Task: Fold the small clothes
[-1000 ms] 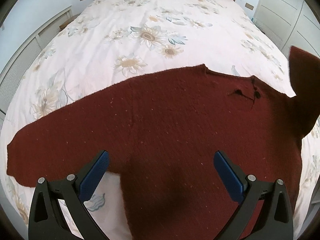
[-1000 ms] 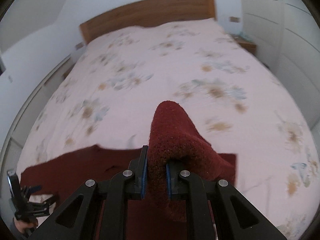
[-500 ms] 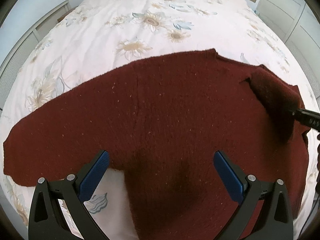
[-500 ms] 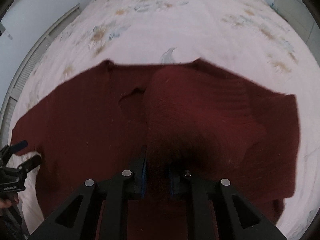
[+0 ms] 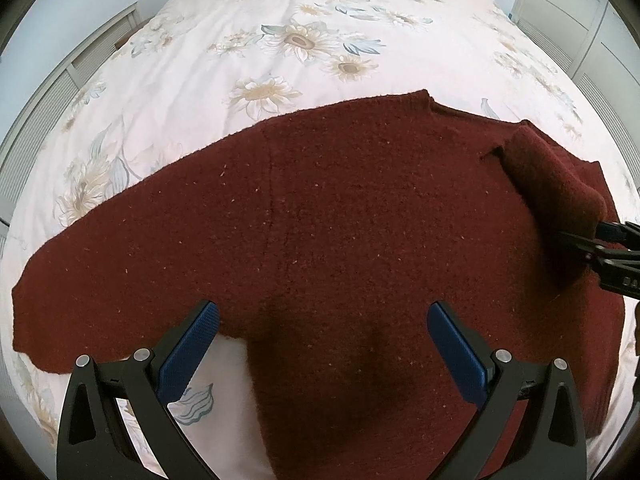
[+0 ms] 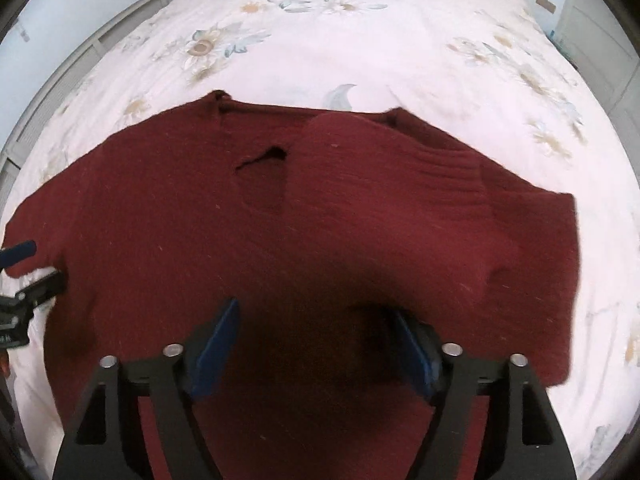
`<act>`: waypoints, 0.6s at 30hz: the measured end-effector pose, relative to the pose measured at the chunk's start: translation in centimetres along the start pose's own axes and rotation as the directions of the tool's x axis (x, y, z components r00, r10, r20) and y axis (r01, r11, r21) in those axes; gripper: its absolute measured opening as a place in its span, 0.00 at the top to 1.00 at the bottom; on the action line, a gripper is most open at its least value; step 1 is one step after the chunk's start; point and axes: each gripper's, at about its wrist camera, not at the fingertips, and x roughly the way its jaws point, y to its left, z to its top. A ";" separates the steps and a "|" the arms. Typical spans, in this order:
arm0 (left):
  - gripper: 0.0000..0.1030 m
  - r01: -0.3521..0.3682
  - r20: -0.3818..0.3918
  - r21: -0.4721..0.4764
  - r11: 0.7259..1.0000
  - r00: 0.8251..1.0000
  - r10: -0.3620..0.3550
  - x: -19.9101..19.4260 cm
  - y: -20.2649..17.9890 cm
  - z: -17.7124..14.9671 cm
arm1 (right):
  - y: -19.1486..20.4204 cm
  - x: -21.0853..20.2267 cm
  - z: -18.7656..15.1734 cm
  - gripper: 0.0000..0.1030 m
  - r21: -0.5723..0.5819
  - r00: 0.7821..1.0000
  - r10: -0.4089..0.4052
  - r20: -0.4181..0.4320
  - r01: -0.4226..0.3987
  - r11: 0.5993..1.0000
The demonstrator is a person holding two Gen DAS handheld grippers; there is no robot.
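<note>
1 sweater [image 5: 340, 220] flat, bedspread [image 5: 300, 40] beyond edges

Both grippers alike: left gripper [image 5: 323, 346] and right gripper [image 6: 316, 338] have black triangular cut-out frames, silver screws, blue textured pads [image 5: 188, 350].

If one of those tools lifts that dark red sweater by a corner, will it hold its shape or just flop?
Probably flop: the sweater lies limp on the bedspread, and its folded-over sleeve slumps softly. The thick, fuzzy knit suggests some weight and little slipperiness.
</note>
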 end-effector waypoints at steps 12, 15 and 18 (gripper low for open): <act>0.01 0.018 0.009 0.108 0.994 1.000 -0.019 -0.3 -3.4 0.7 | -10.6 -3.9 -5.2 0.22 0.158 0.990 -0.138 0.023 0.133 0.978; 0.01 0.037 0.019 0.154 0.987 0.999 -0.041 -0.3 -5.7 1.4 | -13.0 -3.7 -6.6 0.22 0.209 0.987 -0.161 0.006 0.156 0.965; 0.01 0.063 0.018 0.209 0.976 0.998 -0.068 -0.1 -8.6 2.4 | -14.3 -3.4 -7.5 0.22 0.235 0.984 -0.177 -0.005 0.173 0.956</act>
